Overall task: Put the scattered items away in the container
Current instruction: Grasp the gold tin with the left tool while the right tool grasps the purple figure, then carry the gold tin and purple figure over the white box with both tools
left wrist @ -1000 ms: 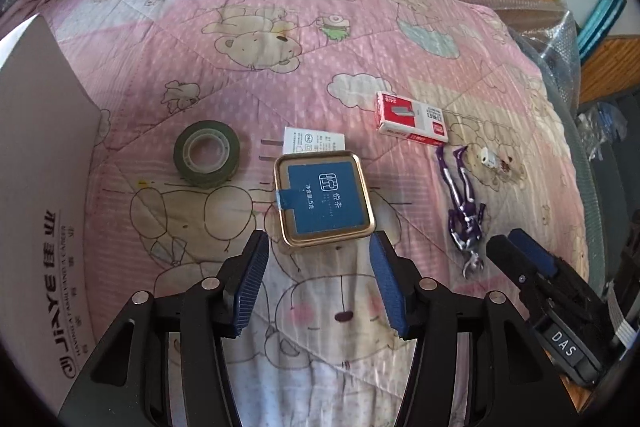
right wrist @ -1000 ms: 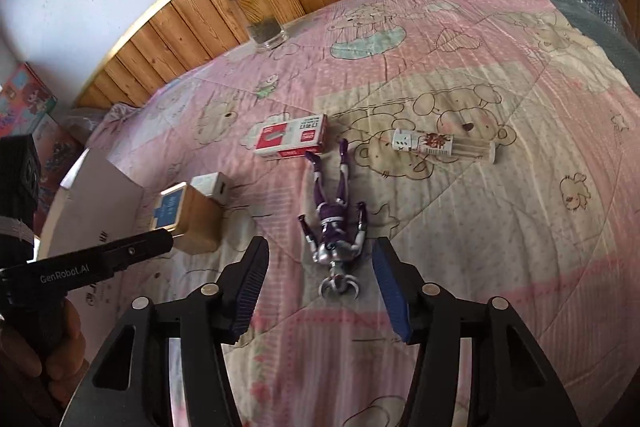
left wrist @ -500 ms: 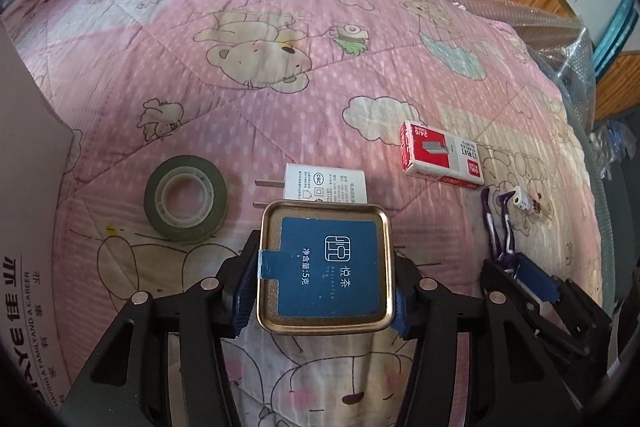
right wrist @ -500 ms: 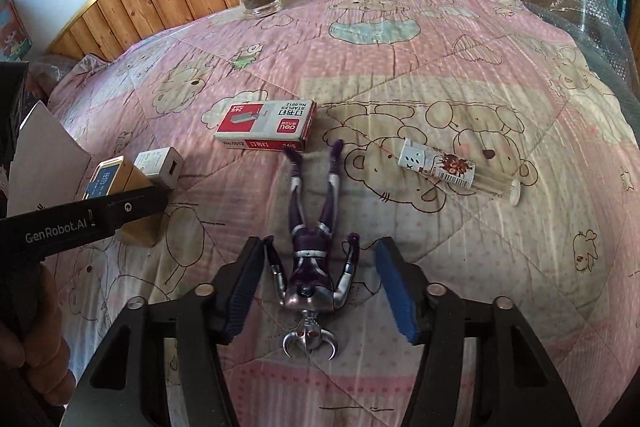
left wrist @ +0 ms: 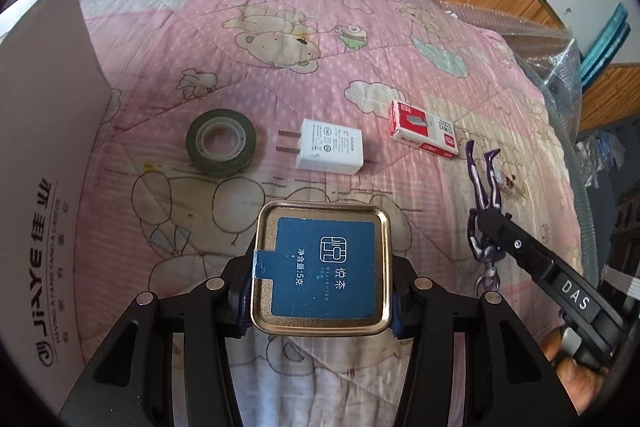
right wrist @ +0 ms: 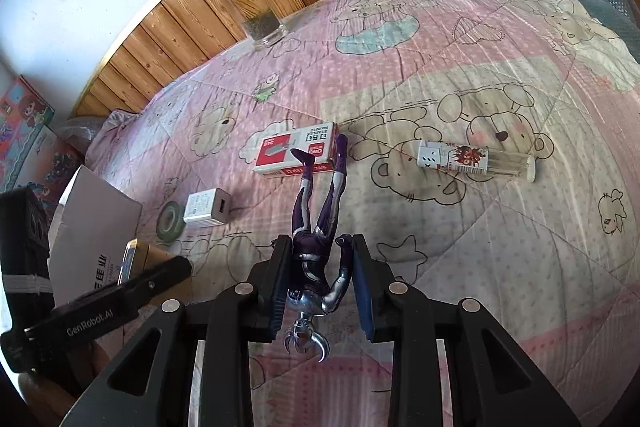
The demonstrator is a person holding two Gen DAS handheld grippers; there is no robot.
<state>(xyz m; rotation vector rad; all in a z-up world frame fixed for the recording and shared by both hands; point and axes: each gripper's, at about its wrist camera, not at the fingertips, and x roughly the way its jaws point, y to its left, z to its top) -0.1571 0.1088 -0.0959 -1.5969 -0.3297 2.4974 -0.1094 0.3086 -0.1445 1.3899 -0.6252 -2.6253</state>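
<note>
Two grippers work over the pink quilted bedspread (left wrist: 280, 39). Nearest, the left gripper (left wrist: 320, 291) clamps a square gold tin (left wrist: 322, 267) with a blue label by its sides. The right gripper (right wrist: 320, 283) is closing around a glossy purple-and-silver figure (right wrist: 316, 247), torso between its jaws. Farther off lie a white charger (left wrist: 330, 147), a tape roll (left wrist: 221, 141) and a red staple box (left wrist: 424, 129); the white cardboard container (left wrist: 44, 163) stands at the left edge.

light: soft daylight | focus: sharp | edges: fisheye bend, dark corners
</note>
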